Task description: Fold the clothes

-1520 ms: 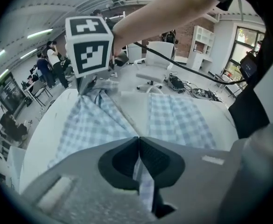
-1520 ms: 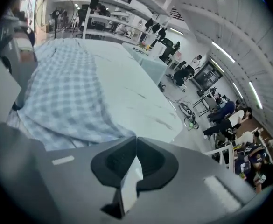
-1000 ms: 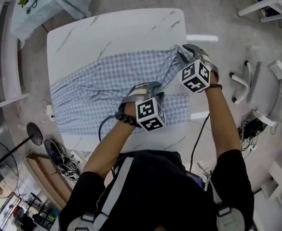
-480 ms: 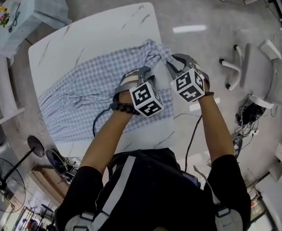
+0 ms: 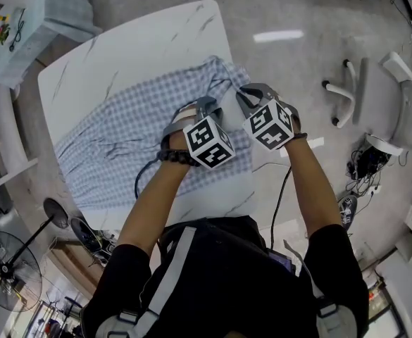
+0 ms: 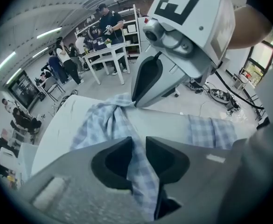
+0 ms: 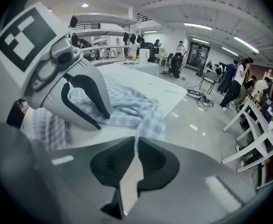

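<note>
- The blue-and-white checked garment (image 5: 121, 132) lies spread over the white marble-patterned table (image 5: 142, 48) at centre-left of the head view. Its right end is bunched at the table's right edge.
- The left gripper (image 6: 137, 146) has just been closing and now pinches a twisted band of the cloth. A grab on twisted cloth would likely carry a crooked fold.
- The right gripper (image 7: 135, 146) has also just been closing, with only a thin hem between its jaws. That sliver could slip out on lifting, letting the corner fall past the table edge.
</note>
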### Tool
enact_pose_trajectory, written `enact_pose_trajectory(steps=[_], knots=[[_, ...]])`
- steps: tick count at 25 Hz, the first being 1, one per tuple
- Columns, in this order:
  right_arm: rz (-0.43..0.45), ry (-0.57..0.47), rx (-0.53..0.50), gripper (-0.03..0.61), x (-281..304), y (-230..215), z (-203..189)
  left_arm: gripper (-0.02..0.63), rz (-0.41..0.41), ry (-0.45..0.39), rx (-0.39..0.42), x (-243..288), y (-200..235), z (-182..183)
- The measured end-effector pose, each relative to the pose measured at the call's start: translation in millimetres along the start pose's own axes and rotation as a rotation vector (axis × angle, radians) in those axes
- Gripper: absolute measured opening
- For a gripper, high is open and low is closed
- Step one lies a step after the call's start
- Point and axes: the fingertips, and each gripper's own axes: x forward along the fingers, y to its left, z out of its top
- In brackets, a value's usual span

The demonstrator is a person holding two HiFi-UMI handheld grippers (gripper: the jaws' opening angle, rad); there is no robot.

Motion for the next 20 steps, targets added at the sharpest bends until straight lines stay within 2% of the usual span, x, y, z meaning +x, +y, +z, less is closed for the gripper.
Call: enact_pose_trajectory(steps=[1, 4, 8, 15, 20], knots=[[-0.006, 0.000, -0.007, 0.014, -1, -3, 0, 0.087, -0.012, -0.001, -0.005, 0, -2, 0], [-0.051, -0.007, -0.029, 0.012, -5, -17, 3, 0.014, -0.025, 0.004, 0.008, 1, -9, 0], [-0.141, -0.010, -0.069, 0.012, -12, -48, 11, 0.012, -0.086, -0.034, 0.026, -8, -26, 8], [-0.242, -0.004, -0.088, 0.012, -15, -99, 41, 0.014, -0.178, -0.085, 0.140, -30, -67, 16], [-0.240, -0.007, -0.080, 0.015, -4, -96, 53, 0.015, -0.142, -0.087, 0.148, -29, -66, 6]])
